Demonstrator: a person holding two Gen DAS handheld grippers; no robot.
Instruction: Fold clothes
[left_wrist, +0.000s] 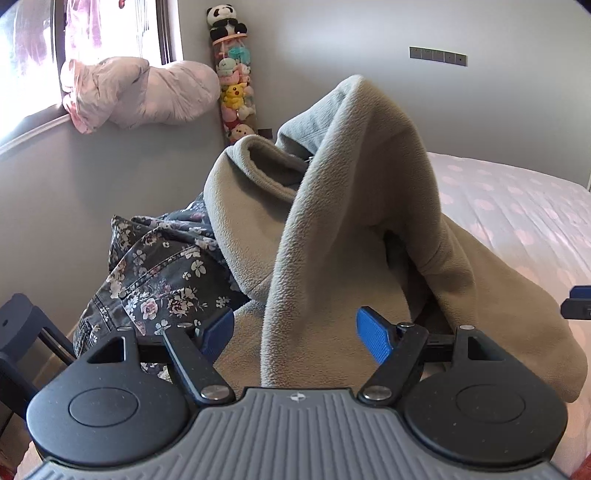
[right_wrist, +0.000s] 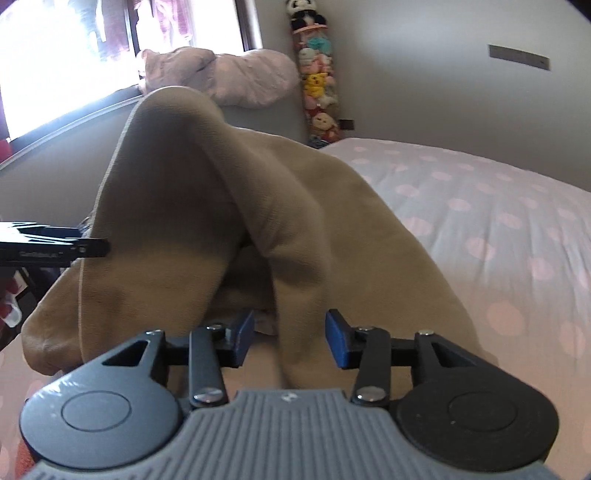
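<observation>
the fleece (left_wrist: 354, 206) stood in a tall, slack peak on the bed (left_wrist: 517, 206), one fold draped down toward the left gripper (left_wrist: 295, 334). that gripper's blue pads were spread wide with the hanging fold between them but not pinched, so nothing was held; the cloth kept its shape only by its own stiffness and was likely about to slump. in the right wrist view the right gripper (right_wrist: 290, 339) was open too, its jaws part way apart on either side of another fold of the same fleece, no pad pressing on it. both sat low at the near hem, probably because a fold had just been laid over and let go, though the heap did not look flat yet.

a floral garment (left_wrist: 159, 273) lay bunched to the left of the fleece, touching it, seemingly waiting its turn. the bed's dotted sheet was bare on the right, which would give room to spread the fleece. a pink bundle (left_wrist: 140, 92) rested on the sill by the window and a column of plush toys (left_wrist: 234, 88) stood in the corner, well apart from the work. the task seemed in its early or middle part.
</observation>
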